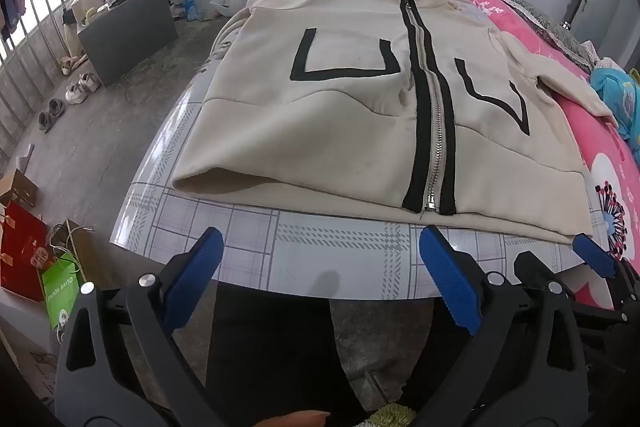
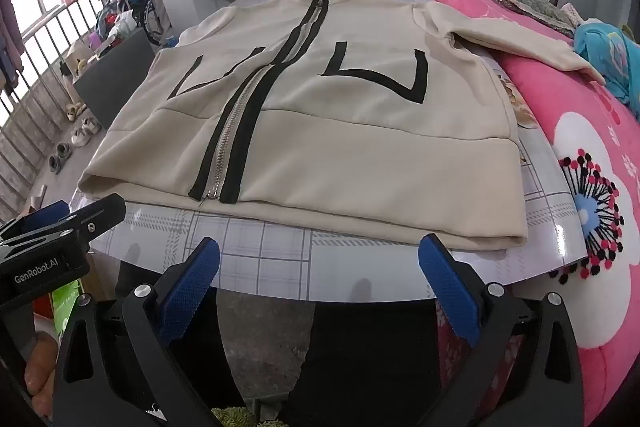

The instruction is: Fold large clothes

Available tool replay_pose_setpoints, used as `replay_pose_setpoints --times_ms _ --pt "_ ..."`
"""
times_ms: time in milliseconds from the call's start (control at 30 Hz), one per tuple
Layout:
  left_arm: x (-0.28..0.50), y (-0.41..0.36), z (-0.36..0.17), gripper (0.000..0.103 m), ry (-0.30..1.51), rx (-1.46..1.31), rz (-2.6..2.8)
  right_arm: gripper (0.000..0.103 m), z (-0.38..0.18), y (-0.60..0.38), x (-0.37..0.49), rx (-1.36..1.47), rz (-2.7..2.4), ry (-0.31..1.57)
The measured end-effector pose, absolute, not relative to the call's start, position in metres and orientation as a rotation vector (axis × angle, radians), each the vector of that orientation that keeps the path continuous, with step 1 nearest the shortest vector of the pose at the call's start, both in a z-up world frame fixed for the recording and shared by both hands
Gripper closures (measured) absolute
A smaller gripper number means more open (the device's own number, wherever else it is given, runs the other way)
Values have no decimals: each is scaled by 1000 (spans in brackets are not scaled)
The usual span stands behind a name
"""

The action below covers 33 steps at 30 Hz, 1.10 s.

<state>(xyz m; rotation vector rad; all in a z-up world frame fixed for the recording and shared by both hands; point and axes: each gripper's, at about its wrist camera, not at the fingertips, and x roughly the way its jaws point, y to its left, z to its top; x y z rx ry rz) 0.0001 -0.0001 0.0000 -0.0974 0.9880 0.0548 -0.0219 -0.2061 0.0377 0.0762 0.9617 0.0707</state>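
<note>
Plaid table cover [image 1: 320,267] shows a bare strip along its near edge, low in the frame; the cream jacket [image 1: 340,115] lies flat above it, zipped, hem just beside that strip; left gripper [image 1: 320,283] and right gripper [image 2: 320,283] hover with jaws wide apart, holding nothing; pink blanket [image 2: 580,155] borders the right side.

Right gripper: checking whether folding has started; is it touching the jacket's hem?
Apart. The right wrist view shows bare tablecloth between the open right gripper and the jacket hem.
</note>
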Motion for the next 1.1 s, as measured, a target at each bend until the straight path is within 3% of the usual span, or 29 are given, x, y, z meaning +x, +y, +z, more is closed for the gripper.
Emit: replay_pose_setpoints --times_ms 1100 --pt "0 0 0 8 978 -98 54 6 46 -204 -22 73 73 949"
